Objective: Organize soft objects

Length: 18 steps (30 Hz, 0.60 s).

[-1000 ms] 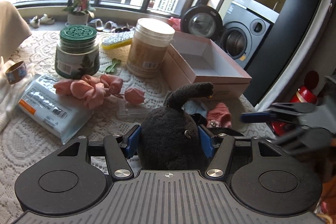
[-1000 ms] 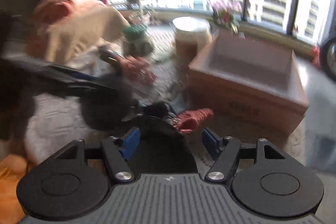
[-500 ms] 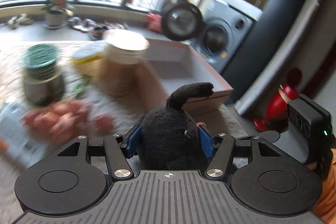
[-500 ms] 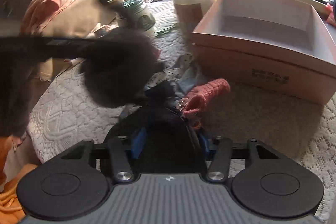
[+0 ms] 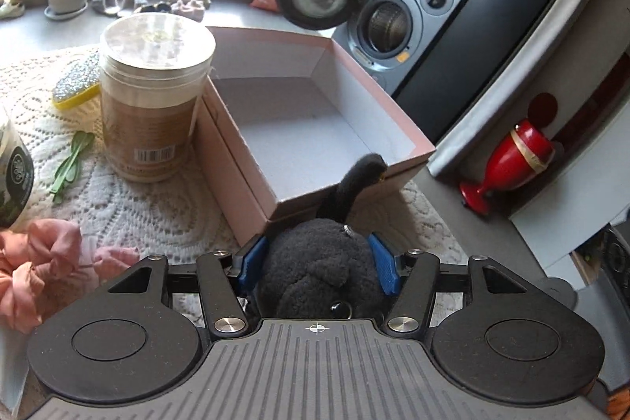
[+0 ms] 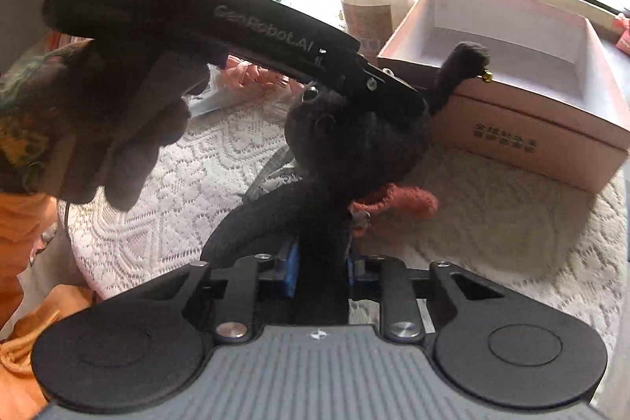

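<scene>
Our left tongs [image 5: 318, 264] are clamped on a black plush toy [image 5: 315, 266], the blue pads [image 5: 384, 264] pressing its fuzzy sides, though the jaws are easing slightly closer. The toy hangs above the lace-covered worktop [image 5: 165, 211], right at the near corner of the open pink box [image 5: 315, 113], with its long black limb [image 5: 360, 176] sticking up past the box's rim. From the right wrist view we see the same toy [image 6: 362, 140] gripped from above by the left tongs [image 6: 378, 85], with a hand [image 6: 130, 128] wrapped round the handle.

Our right tongs [image 6: 321, 272] are closing, and a black fabric strap [image 6: 321, 247] sits between the blue pads; the pads seem to touch it on both sides. A reddish knitted piece [image 6: 397, 199] lies on the lace just beside the strap, below the toy.

A tall lidded jar [image 5: 153, 97] stands touching the box's left wall, a pink cloth flower [image 5: 43, 262] lies at the left edge, and a green sprig [image 5: 69, 164] rests near the jar
</scene>
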{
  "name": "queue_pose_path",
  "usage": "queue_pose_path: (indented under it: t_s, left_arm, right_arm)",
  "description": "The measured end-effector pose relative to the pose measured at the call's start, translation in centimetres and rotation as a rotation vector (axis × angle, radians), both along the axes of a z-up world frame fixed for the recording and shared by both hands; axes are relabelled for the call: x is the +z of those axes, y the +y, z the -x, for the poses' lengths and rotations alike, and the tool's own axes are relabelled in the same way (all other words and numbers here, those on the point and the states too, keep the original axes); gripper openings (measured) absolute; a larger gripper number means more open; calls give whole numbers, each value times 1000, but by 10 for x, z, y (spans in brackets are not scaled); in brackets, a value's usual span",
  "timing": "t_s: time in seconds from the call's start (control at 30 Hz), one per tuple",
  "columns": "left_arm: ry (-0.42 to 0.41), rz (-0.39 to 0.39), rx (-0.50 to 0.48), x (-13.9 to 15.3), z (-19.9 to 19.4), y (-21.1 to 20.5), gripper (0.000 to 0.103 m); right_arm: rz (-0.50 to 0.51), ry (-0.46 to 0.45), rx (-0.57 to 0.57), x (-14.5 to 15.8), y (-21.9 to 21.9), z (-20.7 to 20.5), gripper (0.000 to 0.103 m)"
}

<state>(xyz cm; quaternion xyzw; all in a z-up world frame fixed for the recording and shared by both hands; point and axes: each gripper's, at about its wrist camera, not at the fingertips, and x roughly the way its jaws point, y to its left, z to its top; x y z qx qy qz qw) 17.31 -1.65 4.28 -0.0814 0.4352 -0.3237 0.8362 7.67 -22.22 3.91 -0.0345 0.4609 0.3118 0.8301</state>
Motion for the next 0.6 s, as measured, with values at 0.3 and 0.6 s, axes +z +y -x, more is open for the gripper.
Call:
queue_pose_path:
  t_s: [0.3, 0.6]
  left_arm:
    - [-9, 59, 12, -2, 7, 18, 58]
    - [-57, 45, 20, 1, 11, 22, 44]
  right_arm:
    - [-5, -2, -84, 8, -21, 26, 5]
    - [-128, -22, -175, 22, -54, 39, 2]
